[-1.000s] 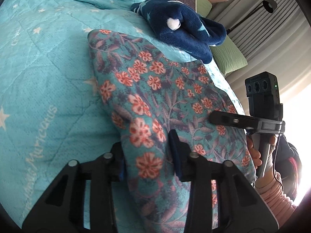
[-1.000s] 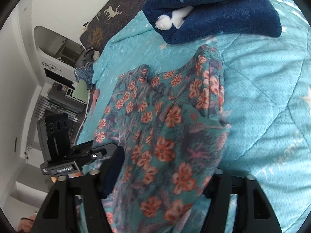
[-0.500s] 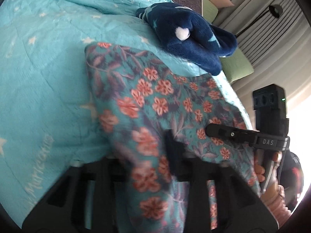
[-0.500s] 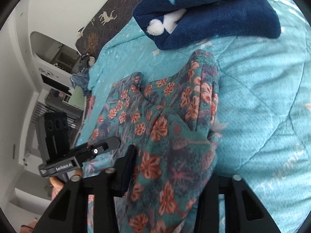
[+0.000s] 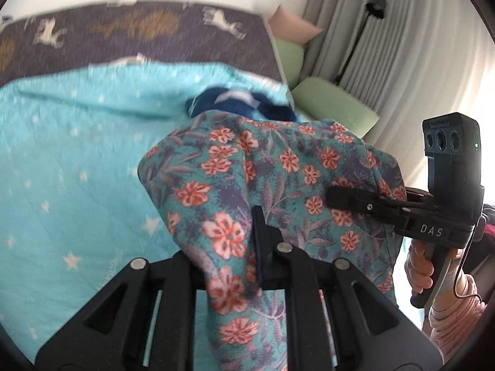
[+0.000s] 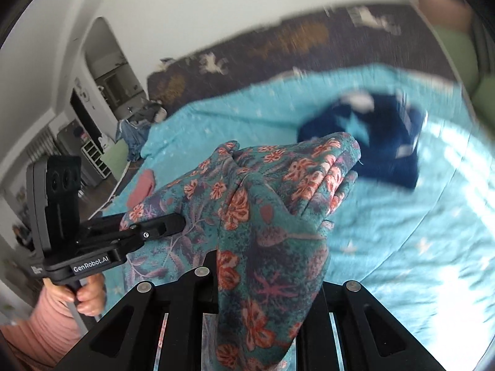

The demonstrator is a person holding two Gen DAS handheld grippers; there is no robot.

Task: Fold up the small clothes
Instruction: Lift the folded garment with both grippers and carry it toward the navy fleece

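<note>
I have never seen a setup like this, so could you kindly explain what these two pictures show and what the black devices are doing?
There is no robot here: a person holds a hand-held two-finger gripper in each hand, and each gripper carries a wide-angle camera looking forward along its fingers. One picture comes from the left gripper, the other from the right gripper; each also shows the other gripper from the side. Both have just been closing and now pinch the floral garment, which hangs raised between them above the turquoise star-print bedspread. A dark blue fleece item lies on the bed behind it. A hand in a pink sleeve grips the right handle.
</note>
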